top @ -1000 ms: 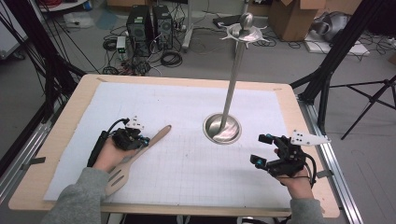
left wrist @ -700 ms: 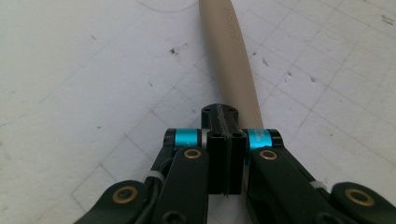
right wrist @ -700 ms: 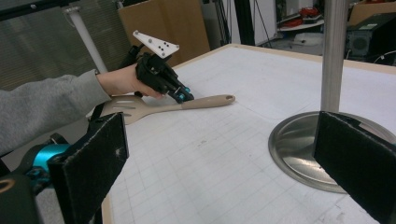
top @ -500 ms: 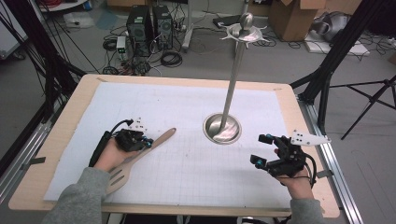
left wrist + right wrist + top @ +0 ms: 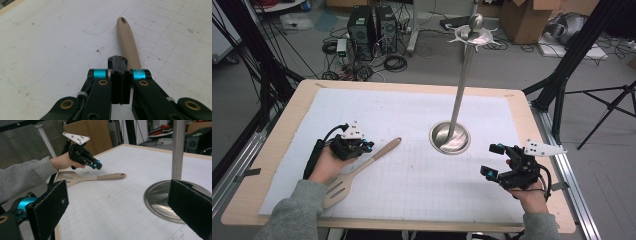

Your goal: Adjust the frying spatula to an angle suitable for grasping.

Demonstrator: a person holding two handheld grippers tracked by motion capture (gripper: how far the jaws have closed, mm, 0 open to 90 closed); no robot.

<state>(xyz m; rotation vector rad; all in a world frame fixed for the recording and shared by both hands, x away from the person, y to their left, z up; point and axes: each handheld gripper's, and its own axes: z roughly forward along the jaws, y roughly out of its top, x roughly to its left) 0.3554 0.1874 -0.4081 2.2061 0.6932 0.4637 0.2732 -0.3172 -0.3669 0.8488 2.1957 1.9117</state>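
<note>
A beige slotted spatula (image 5: 372, 160) lies flat on the white gridded mat (image 5: 412, 110), its handle pointing toward the table's middle. My left gripper (image 5: 368, 146) hovers just over the handle with its jaws shut and nothing between them. In the left gripper view the shut left gripper (image 5: 120, 75) points along the spatula handle (image 5: 127, 37), which runs past its right side. My right gripper (image 5: 492, 160) stands wide open and empty near the front right. The right gripper view looks across at the spatula (image 5: 100, 178) and the left gripper (image 5: 98, 166).
A tall metal stand (image 5: 462, 85) with a round base (image 5: 437, 142) rises right of centre, close to my right gripper; its base (image 5: 160, 200) lies just ahead of the right jaws. The wooden table edge (image 5: 277, 150) frames the mat. Cables, boxes and tripods crowd the floor beyond.
The left gripper has edged slightly to the right over the spatula handle. The right hand has not moved.
</note>
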